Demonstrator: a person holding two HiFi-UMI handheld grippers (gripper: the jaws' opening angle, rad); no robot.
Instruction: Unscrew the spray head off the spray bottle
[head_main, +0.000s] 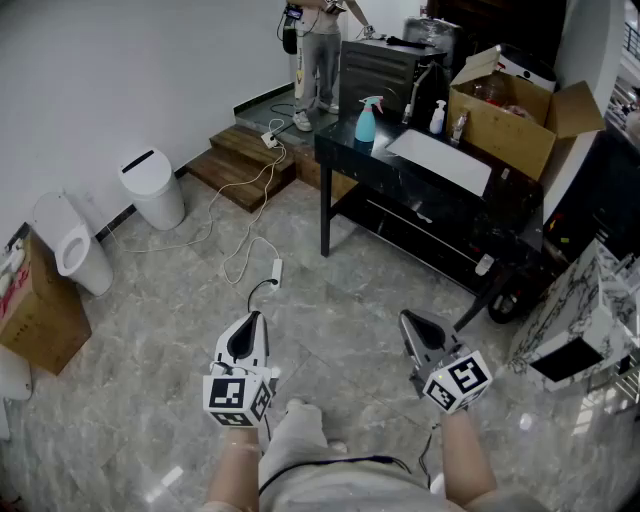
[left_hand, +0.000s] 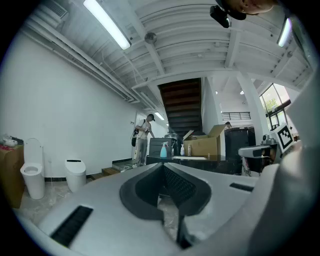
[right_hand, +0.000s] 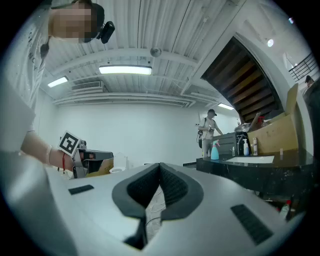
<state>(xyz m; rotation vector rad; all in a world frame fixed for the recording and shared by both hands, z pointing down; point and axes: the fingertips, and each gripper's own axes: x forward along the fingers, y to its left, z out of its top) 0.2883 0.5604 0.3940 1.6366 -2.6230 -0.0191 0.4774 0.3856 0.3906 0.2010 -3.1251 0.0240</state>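
Note:
A light-blue spray bottle (head_main: 367, 120) with a pale spray head stands on the far left end of a black table (head_main: 352, 150). It shows small in the left gripper view as the spray bottle (left_hand: 163, 149) and in the right gripper view as the spray bottle (right_hand: 214, 150). My left gripper (head_main: 250, 324) is held low over the floor, far short of the table, jaws shut and empty. My right gripper (head_main: 408, 322) hangs beside it at the same height, shut on nothing.
On the table lie a white board (head_main: 440, 160), a white pump bottle (head_main: 438, 117) and an open cardboard box (head_main: 510, 115). A person (head_main: 320, 50) stands behind it. A white bin (head_main: 153, 187), a toilet (head_main: 70, 248), wooden steps (head_main: 240, 160) and a floor cable (head_main: 262, 262) lie to the left.

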